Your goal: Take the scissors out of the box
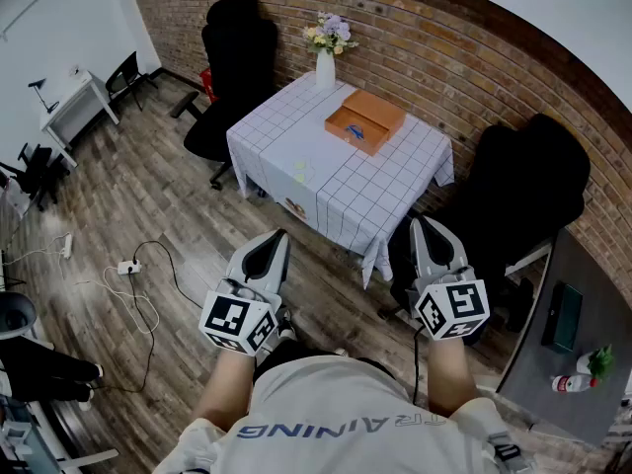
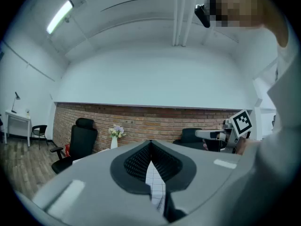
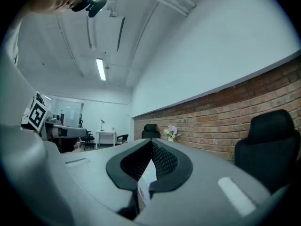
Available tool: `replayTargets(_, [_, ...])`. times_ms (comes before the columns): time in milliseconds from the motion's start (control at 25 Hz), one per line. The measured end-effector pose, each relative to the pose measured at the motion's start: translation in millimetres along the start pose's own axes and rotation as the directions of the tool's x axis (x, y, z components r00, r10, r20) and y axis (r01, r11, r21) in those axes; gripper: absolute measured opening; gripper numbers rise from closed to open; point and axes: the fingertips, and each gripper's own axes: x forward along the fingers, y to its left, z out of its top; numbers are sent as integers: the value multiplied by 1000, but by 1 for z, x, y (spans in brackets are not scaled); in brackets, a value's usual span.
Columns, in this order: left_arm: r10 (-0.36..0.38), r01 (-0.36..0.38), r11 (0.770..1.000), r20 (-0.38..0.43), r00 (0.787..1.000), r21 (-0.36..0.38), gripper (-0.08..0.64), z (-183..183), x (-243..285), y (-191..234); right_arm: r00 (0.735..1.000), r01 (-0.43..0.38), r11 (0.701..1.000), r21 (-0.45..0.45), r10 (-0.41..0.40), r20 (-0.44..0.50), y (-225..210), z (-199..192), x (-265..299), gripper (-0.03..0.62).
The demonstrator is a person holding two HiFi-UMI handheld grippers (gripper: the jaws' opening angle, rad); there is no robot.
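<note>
Table (image 1: 387,184) (box (image 1: 365,119) atop) by brick wall (image 1: 449,55)

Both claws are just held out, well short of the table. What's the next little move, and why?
Probably step toward the table: the box sits near its far edge, seemingly beyond reach from here, and the left claw and right claw are both shut and empty.

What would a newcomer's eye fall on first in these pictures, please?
The white checked table stands beside the brick wall, bearing an orange-brown box and a vase of flowers at its far edge. Nearer, the left gripper and right gripper are both shut, short of the table.
</note>
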Motion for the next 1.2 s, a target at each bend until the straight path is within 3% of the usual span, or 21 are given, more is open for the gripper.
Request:
replayTargets(760, [-11, 10, 1000, -45, 999, -27, 0, -14, 21, 20, 1000, 2, 998, 55, -1, -21, -6, -18, 23, 15])
replayTargets(1200, [-23, 20, 998, -52, 998, -60, 0, -20, 61, 111, 997, 33, 999, 36, -30, -66, 8, -30, 120, 15])
